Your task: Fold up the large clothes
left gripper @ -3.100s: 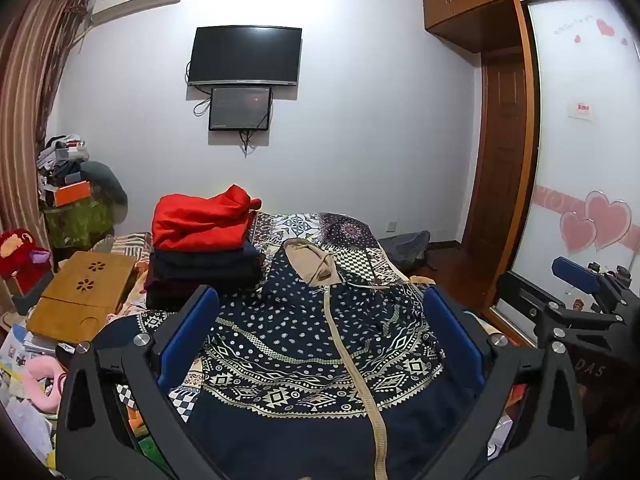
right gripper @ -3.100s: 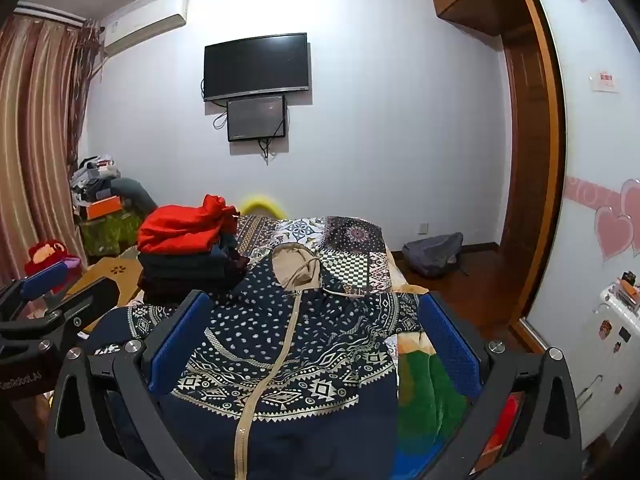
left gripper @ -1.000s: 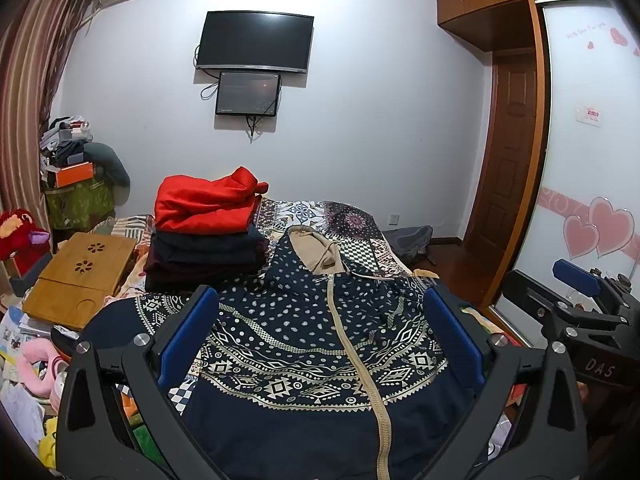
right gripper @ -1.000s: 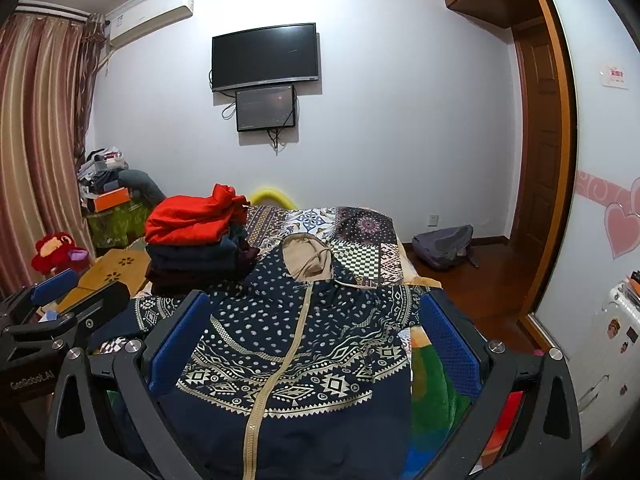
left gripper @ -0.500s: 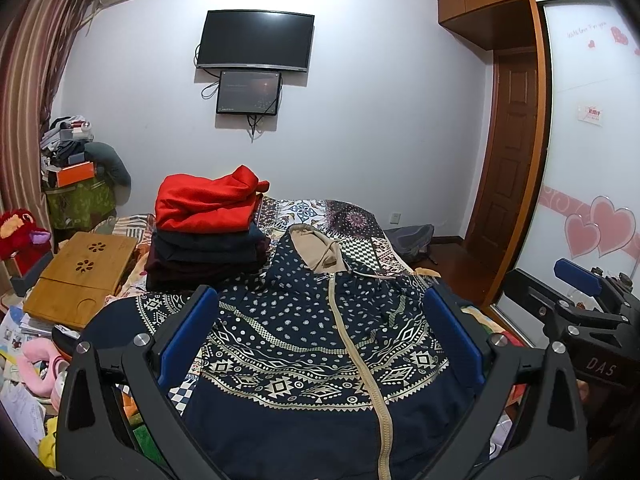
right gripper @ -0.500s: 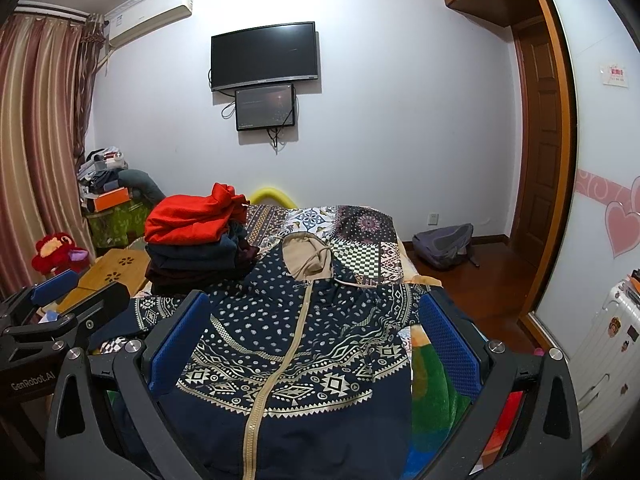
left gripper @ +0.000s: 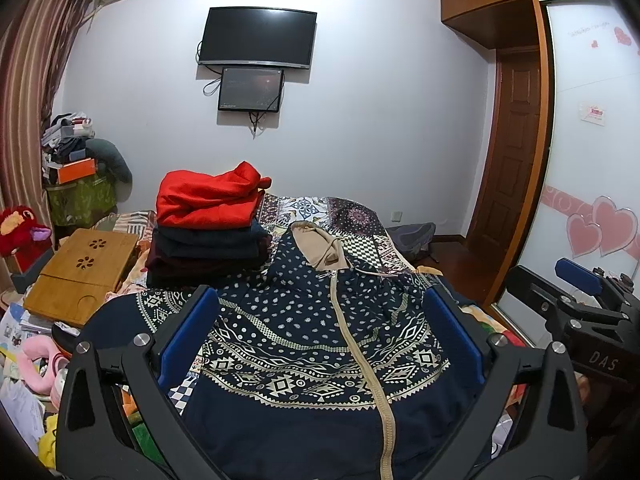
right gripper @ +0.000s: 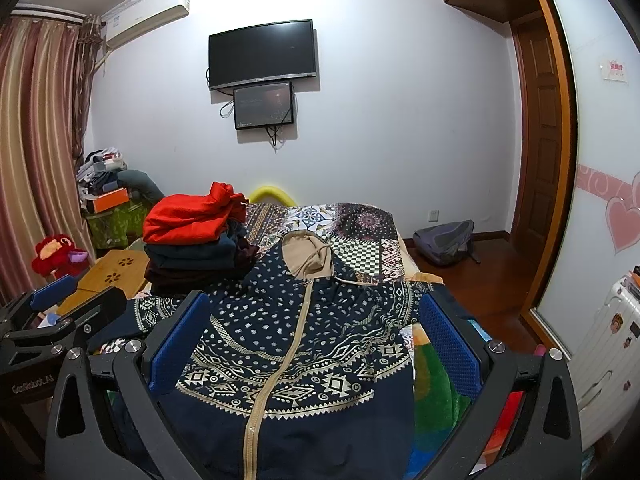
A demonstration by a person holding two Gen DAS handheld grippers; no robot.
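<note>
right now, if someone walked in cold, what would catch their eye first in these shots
The navy patterned hooded jacket lies spread front-up on the bed, zipped, right ahead of both open hand-held grippers, the left hand-held gripper and the right hand-held gripper. Behind it to the left stands a stack of folded clothes topped by a bright red garment. On the far wall hangs a dark TV with a smaller screen beneath.
</note>
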